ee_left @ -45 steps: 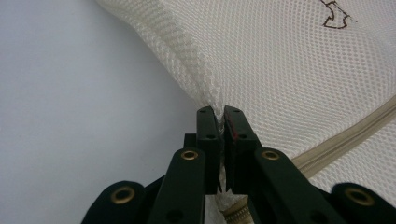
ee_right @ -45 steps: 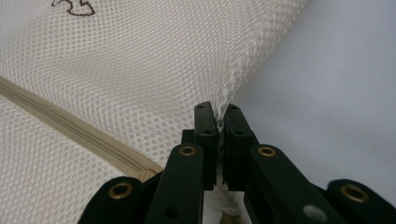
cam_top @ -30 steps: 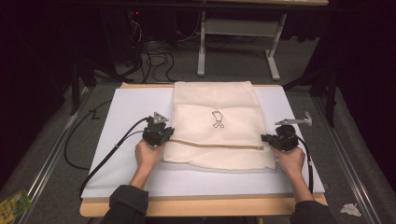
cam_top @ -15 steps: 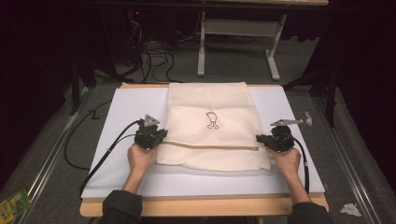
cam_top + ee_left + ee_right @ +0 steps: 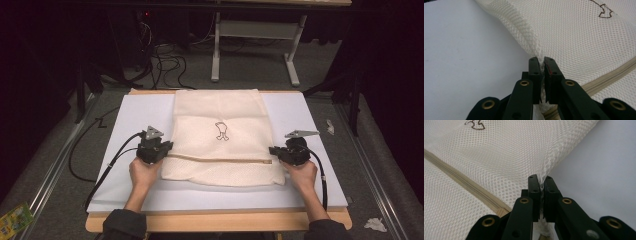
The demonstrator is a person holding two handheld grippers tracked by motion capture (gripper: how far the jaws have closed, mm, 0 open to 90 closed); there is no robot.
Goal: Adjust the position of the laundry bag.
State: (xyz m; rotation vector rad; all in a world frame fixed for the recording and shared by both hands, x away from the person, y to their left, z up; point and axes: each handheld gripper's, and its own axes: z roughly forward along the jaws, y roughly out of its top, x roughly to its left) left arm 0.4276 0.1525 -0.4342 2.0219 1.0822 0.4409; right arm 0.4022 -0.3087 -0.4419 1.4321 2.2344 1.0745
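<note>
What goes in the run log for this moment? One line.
left gripper: shut on cream mesh zippered bag left edge | right gripper: shut on right edge | bag flat on white board

A cream mesh laundry bag point(image 5: 220, 137) is laid on the middle of the white-covered wooden tabletop point(image 5: 310, 192). The left claw point(image 5: 162, 152) is placed at the bag's left edge, the right claw point(image 5: 274, 151) at its right edge. A beige zipper point(image 5: 217, 159) is set across the bag between them.
</note>
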